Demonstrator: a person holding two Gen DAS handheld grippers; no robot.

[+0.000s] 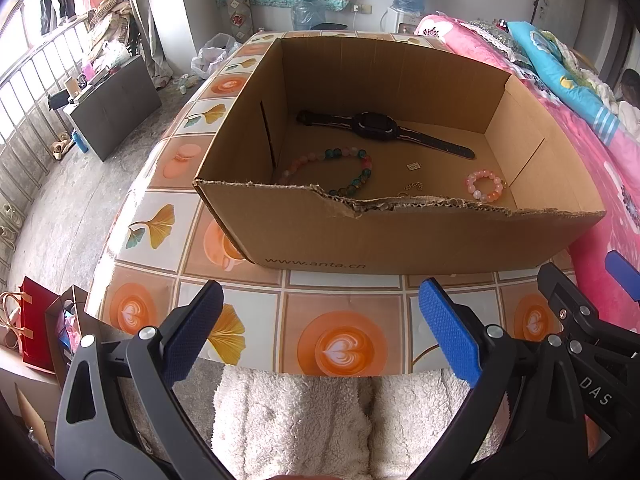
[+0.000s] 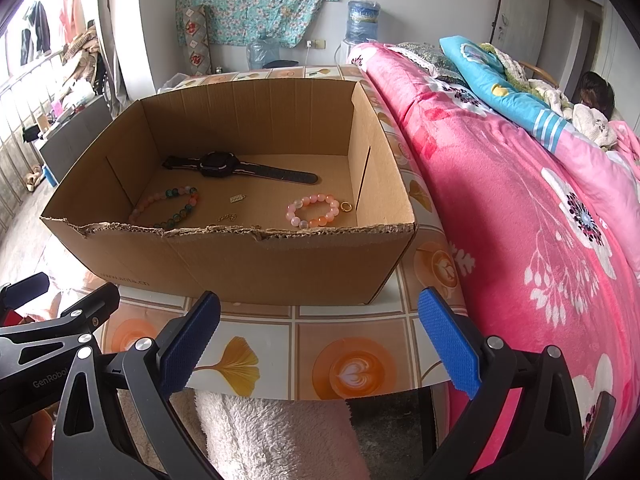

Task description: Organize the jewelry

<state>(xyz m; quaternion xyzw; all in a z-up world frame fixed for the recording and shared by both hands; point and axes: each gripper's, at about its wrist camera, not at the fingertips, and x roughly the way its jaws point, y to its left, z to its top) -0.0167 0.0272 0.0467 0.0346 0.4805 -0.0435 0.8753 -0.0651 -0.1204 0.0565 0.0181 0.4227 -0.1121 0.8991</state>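
Observation:
An open cardboard box (image 1: pixel 400 240) (image 2: pixel 248 268) stands on the patterned table. Inside lie a black watch (image 1: pixel 376 126) (image 2: pixel 218 169), a long pink-and-green bead bracelet (image 1: pixel 366 168) (image 2: pixel 192 200), a small pink bead bracelet (image 1: pixel 484 186) (image 2: pixel 316 210), a gold ring (image 2: pixel 346 207), a tiny gold charm (image 1: pixel 414 166) (image 2: pixel 236 199) and a thin gold chain piece (image 1: pixel 412 186) (image 2: pixel 227 217). My left gripper (image 1: pixel 320 328) hangs open over the table's near edge, in front of the box. My right gripper (image 2: pixel 320 340) is open too, beside the left one, holding nothing.
A table (image 1: pixel 344 320) with a leaf and coffee pattern carries the box. A bed with a pink floral blanket (image 2: pixel 520 220) runs along the right, with a person lying at its far end. A fluffy white garment (image 1: pixel 288 424) is below the grippers. Bags (image 1: pixel 36 320) sit at the left.

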